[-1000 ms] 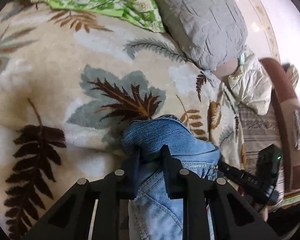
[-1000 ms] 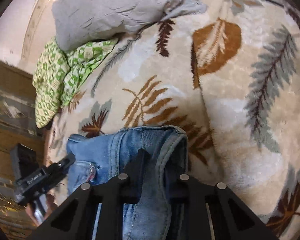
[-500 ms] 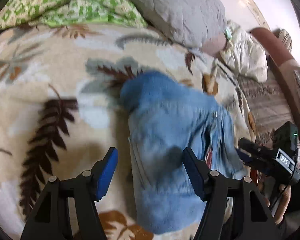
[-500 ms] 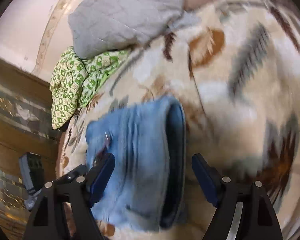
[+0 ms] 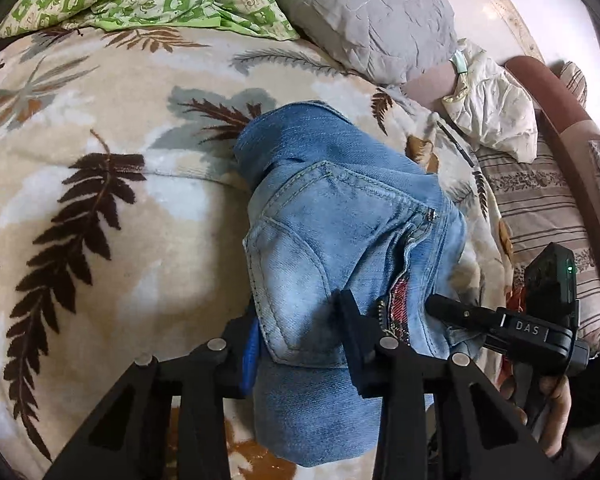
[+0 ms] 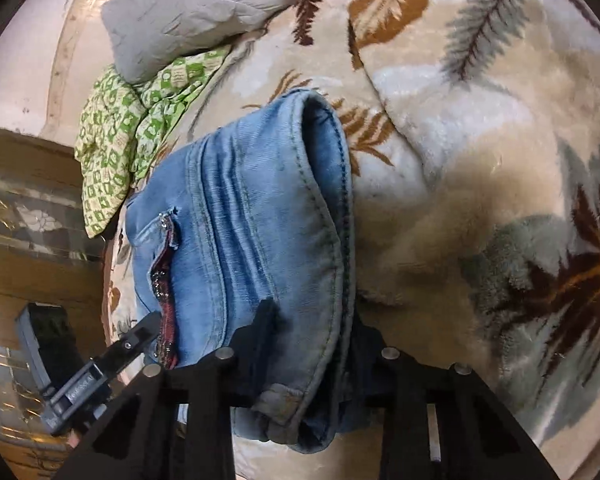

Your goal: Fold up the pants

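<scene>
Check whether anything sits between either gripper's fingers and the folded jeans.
Nothing visible does. The left gripper and right gripper each have their fingers directly on the jeans, having just been closing on them.

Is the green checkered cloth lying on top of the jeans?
No, the green checkered cloth lies apart from the jeans, up by the grey pillow.

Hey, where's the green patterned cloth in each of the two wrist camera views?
Left wrist view: green patterned cloth lies at the top left, on the leaf-print blanket.
Right wrist view: it lies at the left, under the pillow's edge.
Shared landmark: the grey pillow touching it.
</scene>
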Demonstrator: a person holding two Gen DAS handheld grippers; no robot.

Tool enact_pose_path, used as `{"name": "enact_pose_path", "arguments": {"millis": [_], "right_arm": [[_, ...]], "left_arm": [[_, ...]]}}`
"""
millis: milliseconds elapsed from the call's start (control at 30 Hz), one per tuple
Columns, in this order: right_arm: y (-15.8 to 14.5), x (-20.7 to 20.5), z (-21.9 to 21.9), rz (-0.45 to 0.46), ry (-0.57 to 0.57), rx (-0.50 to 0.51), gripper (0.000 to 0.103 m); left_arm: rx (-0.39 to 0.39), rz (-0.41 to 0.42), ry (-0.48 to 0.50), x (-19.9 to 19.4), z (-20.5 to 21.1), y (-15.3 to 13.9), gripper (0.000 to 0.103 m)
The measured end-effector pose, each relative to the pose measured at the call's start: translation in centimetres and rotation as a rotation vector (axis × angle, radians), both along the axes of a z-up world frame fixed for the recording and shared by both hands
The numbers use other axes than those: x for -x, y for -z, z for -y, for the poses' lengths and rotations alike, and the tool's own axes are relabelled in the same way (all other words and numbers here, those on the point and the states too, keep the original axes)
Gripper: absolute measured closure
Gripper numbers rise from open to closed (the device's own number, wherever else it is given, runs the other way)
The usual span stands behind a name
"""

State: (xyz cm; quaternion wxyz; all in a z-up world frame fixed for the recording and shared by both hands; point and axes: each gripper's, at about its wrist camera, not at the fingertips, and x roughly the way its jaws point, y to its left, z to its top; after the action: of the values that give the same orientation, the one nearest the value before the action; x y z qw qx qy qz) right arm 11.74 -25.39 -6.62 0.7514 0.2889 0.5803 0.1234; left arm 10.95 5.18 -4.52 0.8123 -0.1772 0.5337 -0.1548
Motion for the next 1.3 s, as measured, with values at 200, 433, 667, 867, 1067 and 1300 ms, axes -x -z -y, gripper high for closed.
{"name": "enact_pose_path", "arguments": {"millis": [200,433,667,867,1067,1300], "right_arm": [[-2.1,1.1,-1.1,0.078,0.003,0.129,0.043],[-3.2,3.1,-0.8,0.108,0.023,0.131,0.043],[-5.1,4.5,-0.9,0.165,0.030,0.233,0.043],[-7.1,5.6,-0.9,0.222,0.050,0.265,0.043],[-8.4,6.5,-0.8,0.270,0.045,0.247,0.039],[-10.2,8.1,-1.7,0.356,0.042,0.272,0.034]], "left_arm": [[-0.124,0.101,-0.025,1.6,0.8,-0.9,0.045],[-0.210,0.168,-0.041,3.1,1.3,-1.2,0.041],[-0.174,0.125,-0.078,4.2,0.6,-2.0,0.041],[-0.270,0.139,-0.080,5.4,1.3,-2.7,0.041],[-0.378,0.203,-0.121,6.3,2.2,-4.2,0.034],[-0.414,0.250,-0.156,7.4,2.2,-6.1,0.032]]}}
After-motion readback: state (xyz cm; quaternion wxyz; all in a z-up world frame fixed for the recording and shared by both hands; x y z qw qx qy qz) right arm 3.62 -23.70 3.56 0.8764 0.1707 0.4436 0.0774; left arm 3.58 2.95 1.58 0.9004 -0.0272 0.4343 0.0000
